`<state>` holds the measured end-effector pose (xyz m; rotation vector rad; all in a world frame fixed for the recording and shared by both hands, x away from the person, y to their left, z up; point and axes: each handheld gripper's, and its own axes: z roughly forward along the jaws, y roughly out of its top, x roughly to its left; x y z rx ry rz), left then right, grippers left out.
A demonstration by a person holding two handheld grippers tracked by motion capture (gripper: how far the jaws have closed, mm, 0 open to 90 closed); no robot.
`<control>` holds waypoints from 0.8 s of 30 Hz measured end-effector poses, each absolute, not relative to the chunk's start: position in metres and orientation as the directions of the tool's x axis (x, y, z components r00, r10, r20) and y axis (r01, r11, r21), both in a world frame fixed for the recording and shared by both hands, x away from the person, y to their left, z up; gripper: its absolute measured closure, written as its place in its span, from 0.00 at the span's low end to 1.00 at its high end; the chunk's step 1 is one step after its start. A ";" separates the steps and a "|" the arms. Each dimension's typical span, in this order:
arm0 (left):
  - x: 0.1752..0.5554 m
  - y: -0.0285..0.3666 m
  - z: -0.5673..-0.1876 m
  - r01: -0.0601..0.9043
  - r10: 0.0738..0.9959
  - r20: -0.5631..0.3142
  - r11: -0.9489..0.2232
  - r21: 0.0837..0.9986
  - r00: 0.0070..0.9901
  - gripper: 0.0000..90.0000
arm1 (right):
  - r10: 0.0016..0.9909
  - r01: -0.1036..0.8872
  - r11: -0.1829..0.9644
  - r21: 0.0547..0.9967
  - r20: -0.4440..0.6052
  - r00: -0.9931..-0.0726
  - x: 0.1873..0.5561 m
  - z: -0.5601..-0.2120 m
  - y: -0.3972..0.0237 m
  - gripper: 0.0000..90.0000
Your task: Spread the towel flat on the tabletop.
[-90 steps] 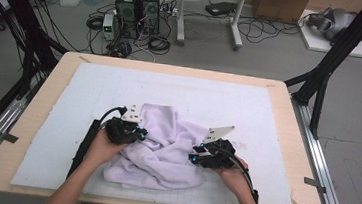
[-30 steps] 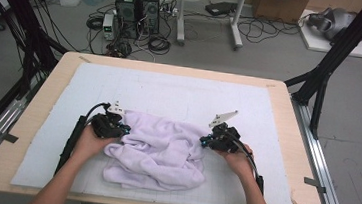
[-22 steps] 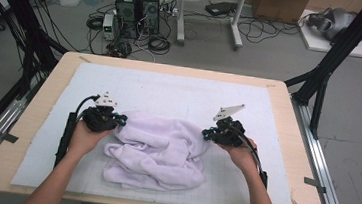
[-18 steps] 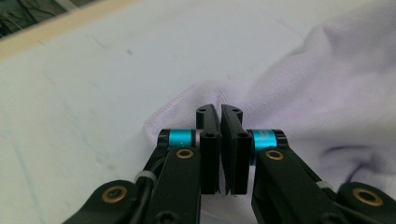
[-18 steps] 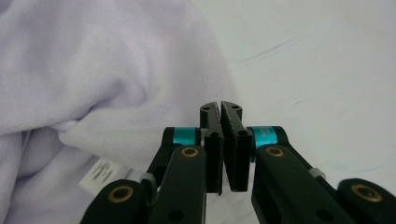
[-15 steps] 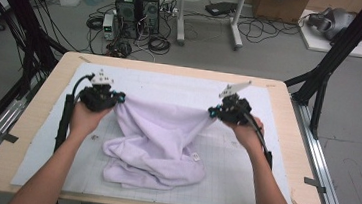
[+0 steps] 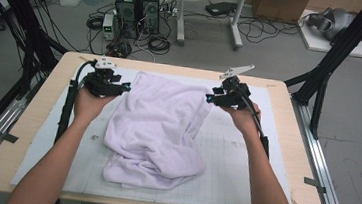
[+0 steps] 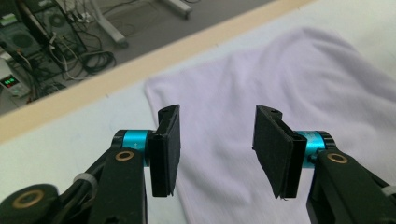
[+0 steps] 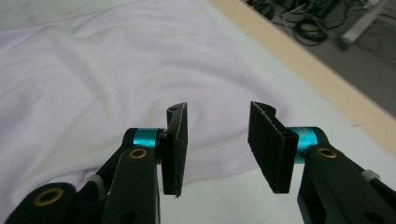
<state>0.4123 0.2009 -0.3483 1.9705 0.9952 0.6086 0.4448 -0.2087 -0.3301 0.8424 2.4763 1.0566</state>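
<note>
Both grippers up and apart since a second ago, jaws just been opening. Left gripper (image 7: 123, 87), centre-left of frame: released, nothing between jaws. Towel (image 7: 158, 130) mid-frame on mat (image 7: 244, 153) (near end bunched). Right gripper (image 7: 208, 98), right of centre: released too.

Soft matt terry towel (image 7: 159, 125) (pale lilac), smooth wooden table (image 7: 287, 122) — matt.

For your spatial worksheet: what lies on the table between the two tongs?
In the high view, the towel's far edge lies between left tongs and right tongs.
</note>
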 end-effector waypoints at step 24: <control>0.290 0.197 -0.416 0.409 0.643 -0.023 -0.458 0.789 0.766 0.43 | 0.403 0.328 0.547 0.770 0.101 -0.910 0.308 -0.406 -0.205 0.55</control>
